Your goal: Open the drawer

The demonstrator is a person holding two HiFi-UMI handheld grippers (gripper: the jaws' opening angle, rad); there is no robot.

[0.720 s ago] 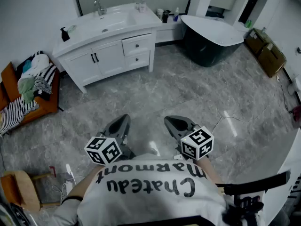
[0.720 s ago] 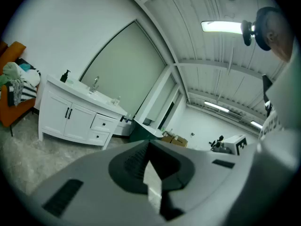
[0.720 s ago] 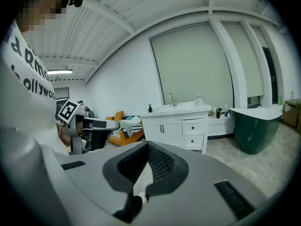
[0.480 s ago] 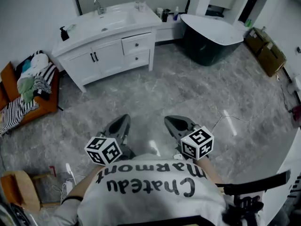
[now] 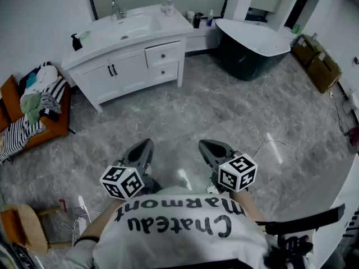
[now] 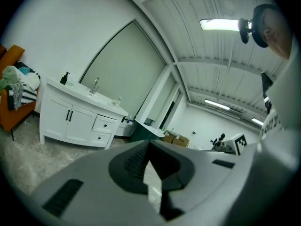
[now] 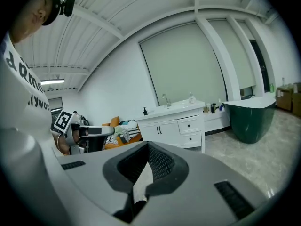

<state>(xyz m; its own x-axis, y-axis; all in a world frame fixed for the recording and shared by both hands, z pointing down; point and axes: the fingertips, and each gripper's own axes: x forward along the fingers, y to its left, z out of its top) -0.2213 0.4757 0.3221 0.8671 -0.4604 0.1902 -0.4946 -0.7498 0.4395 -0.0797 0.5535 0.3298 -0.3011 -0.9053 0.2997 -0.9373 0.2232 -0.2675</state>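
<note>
A: Drawer position?
B: Upper drawer [image 5: 162,53]: flat white front, small dark knob, right end of the white vanity [image 5: 132,69], well away across the grey marbled floor [image 5: 224,111].
A: Grippers?
B: Left gripper [image 5: 147,144] and right gripper [image 5: 203,144]: ribbed jaws closed tip to tip, both empty.

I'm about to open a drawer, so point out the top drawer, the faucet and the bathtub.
top drawer [image 5: 163,54]: head view, front panel by the knob.
faucet [image 5: 118,7]: head view, upright body.
bathtub [image 5: 244,60]: head view, dark outer wall.
</note>
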